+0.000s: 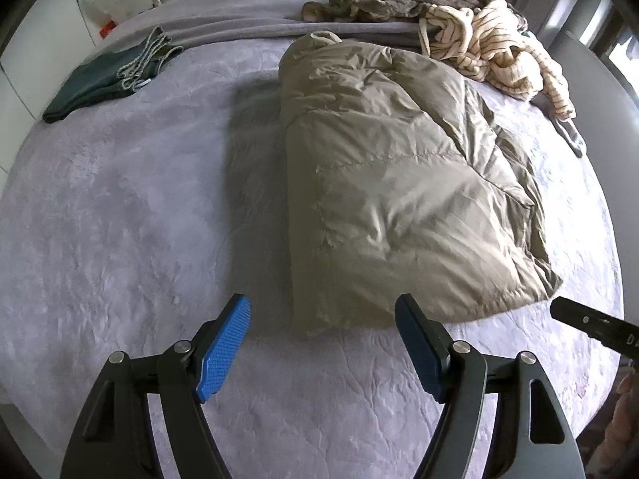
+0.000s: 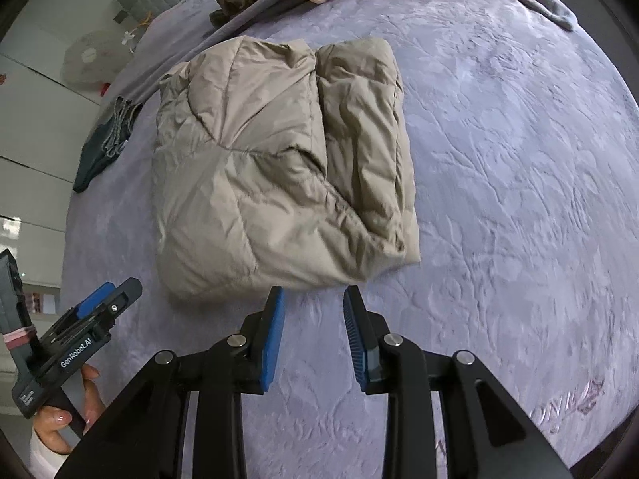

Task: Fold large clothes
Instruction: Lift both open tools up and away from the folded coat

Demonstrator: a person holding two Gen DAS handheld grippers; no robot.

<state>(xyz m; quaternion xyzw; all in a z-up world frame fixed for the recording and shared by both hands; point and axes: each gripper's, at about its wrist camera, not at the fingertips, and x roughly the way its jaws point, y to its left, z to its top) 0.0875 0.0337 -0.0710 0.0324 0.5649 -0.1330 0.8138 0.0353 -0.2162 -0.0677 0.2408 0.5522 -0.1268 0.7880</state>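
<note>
A khaki puffer jacket [image 1: 395, 183] lies folded into a thick block on the grey bed cover [image 1: 120, 219]; it also shows in the right wrist view [image 2: 271, 167]. My left gripper [image 1: 323, 307] is open and empty, just short of the jacket's near edge. It shows at the left of the right wrist view [image 2: 108, 299]. My right gripper [image 2: 313, 295] is open and empty, its fingertips just short of the jacket's near right corner. Part of it shows at the right edge of the left wrist view [image 1: 591, 325].
A folded dark green garment [image 1: 108, 76] lies at the far left of the bed. A pile of striped cream and brown clothes [image 1: 471, 28] lies at the far right. A white fan [image 2: 92, 64] stands beyond the bed's left side.
</note>
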